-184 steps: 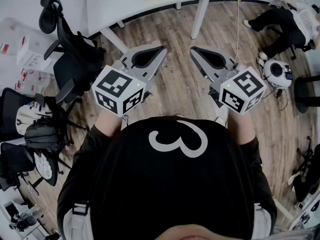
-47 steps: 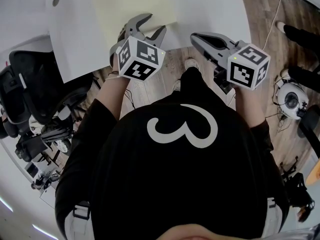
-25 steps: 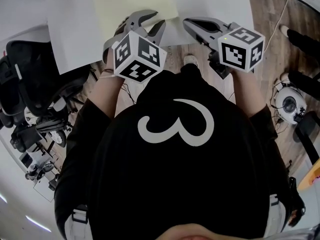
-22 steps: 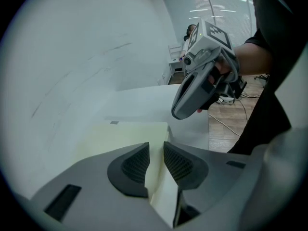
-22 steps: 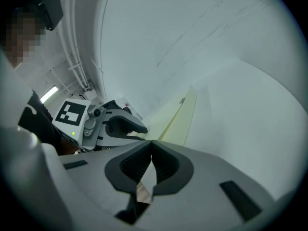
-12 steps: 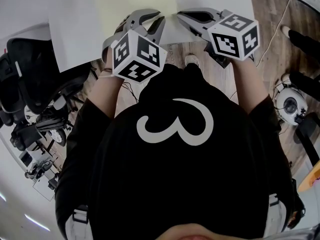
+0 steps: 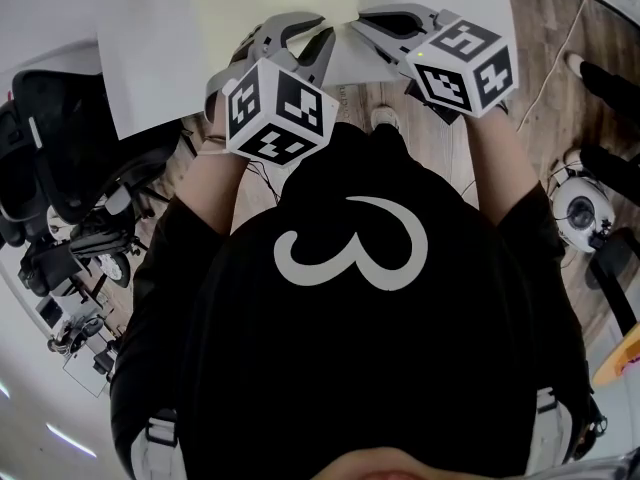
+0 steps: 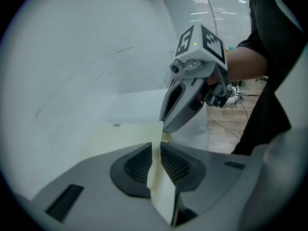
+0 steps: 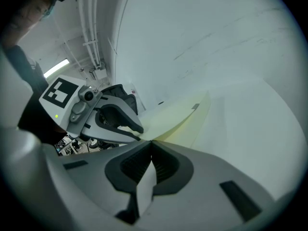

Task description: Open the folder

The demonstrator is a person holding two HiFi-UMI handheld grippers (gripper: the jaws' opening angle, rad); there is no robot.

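The left gripper (image 8: 156, 150) is shut tight on a thin, pale sheet. The sheet stands up between its two dark, bumpy pads (image 8: 135, 165). The right gripper (image 9: 150, 146) is shut too, and it pinches a thin sheet in the same way. Both sheets look like part of the folder (image 8: 127, 137). The two grippers are very close to each other, at the folder's near edge.

The folder is pale yellow, flat and very thin. It lies on a big white table (image 8: 72, 81), and its near edge is at the table's edge, close to the person. In the right gripper view, two leaves seem to part a little near the pinch. I cannot tell which leaf each gripper holds.

I think the folder is very light and bendy, like thick paper or thin plastic. It looks smooth, so it could slip out of a loose pinch. It could also crease or tear if it gets pulled hard. A good place to hold it is right at the open edge, with one leaf in each gripper. The bumpy pads should help to hold it. The table top is smooth, hard and plain white.
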